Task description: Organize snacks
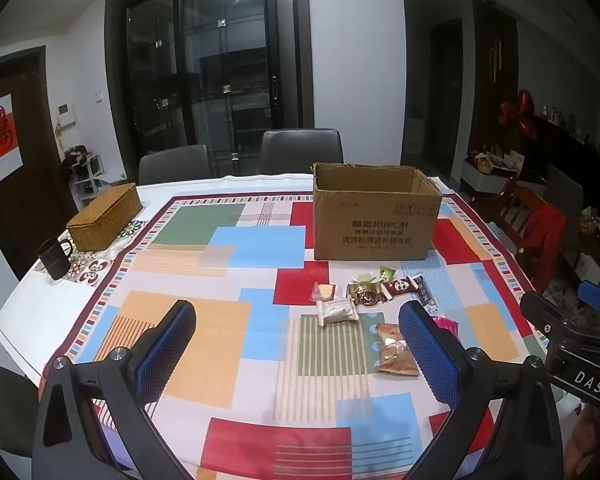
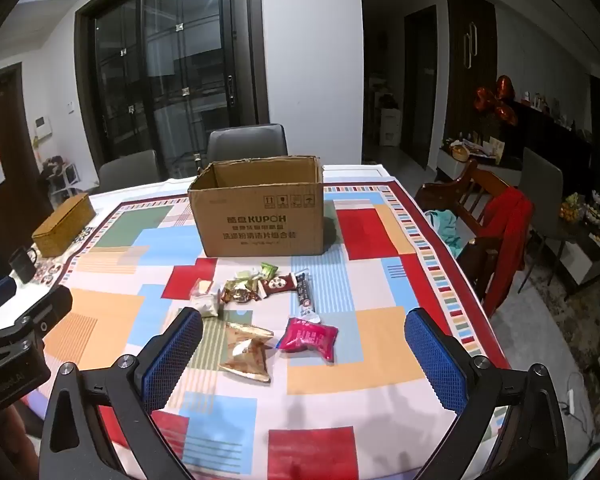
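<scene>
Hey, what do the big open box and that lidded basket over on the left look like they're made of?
The open box looks like plain brown corrugated cardboard, matte, with printed lettering and ragged top edges. The lidded basket seems woven from rattan or a similar fibre: its golden-tan surface shows a fine weave texture, though the exact fibre cannot be told.

A table covered by a colourful patchwork tablecloth (image 2: 380,344) carries an open cardboard box (image 2: 260,220), a scatter of snack packets (image 2: 260,300) near it, a woven lidded basket (image 1: 104,216) and a dark mug (image 1: 56,258).
</scene>
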The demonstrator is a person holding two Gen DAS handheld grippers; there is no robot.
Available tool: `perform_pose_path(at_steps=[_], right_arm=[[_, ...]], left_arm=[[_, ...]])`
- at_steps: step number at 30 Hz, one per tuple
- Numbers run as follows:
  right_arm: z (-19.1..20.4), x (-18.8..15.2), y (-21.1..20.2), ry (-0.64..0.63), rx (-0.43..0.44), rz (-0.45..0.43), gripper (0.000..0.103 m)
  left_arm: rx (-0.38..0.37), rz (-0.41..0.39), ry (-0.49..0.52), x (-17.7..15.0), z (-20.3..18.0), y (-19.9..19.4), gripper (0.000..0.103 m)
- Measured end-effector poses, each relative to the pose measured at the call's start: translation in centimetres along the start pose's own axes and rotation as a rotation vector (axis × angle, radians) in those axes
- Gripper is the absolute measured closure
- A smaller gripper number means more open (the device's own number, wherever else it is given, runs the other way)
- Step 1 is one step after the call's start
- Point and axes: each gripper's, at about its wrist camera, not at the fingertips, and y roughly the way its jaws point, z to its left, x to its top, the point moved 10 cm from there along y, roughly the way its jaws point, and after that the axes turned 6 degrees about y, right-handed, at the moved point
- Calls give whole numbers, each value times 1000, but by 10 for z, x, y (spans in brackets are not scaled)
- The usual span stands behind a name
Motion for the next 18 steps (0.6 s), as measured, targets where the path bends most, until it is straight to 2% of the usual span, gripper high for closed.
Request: perform_pose_path(at_steps=[8, 10, 18], right_arm=[[2, 0, 0, -3, -2, -6, 1], [0, 3, -3, -5, 0, -9, 1], [1, 4, -3, -2, -2, -12, 1]], left_arm=[[-6, -17, -11, -1, 13, -6, 0], [-1, -2, 16, -5, 2, 0, 0], [-3, 1, 16, -4, 2, 0, 0]])
